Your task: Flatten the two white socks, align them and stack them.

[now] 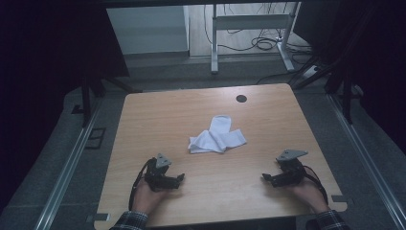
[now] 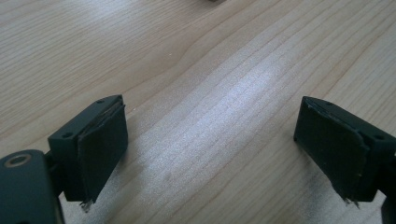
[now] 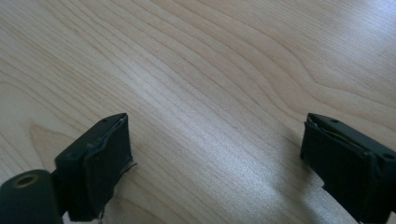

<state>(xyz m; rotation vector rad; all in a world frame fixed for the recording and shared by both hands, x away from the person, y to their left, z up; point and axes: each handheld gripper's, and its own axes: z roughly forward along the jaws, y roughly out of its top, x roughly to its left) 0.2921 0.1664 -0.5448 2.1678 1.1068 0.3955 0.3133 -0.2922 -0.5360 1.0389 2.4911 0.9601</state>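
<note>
A light wooden table (image 1: 143, 124) with rounded corners carries a small round dark hole (image 1: 241, 98) close to its far edge, right of the middle. Its grain runs in long pale bands. Beyond the far edge lies a grey floor (image 1: 191, 72), where the white metal legs (image 1: 214, 43) of another frame stand with black cables (image 1: 263, 43) looped among them. An aluminium rail (image 1: 67, 167) runs along the table's left edge, another rail (image 1: 368, 158) along its right edge. Dark curtains (image 1: 43, 57) hang past the left rail.

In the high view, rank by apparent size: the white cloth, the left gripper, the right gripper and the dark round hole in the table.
1. white cloth
2. left gripper and right gripper: look alike, no ranking
3. dark round hole, smallest, though farthest from the camera
</note>
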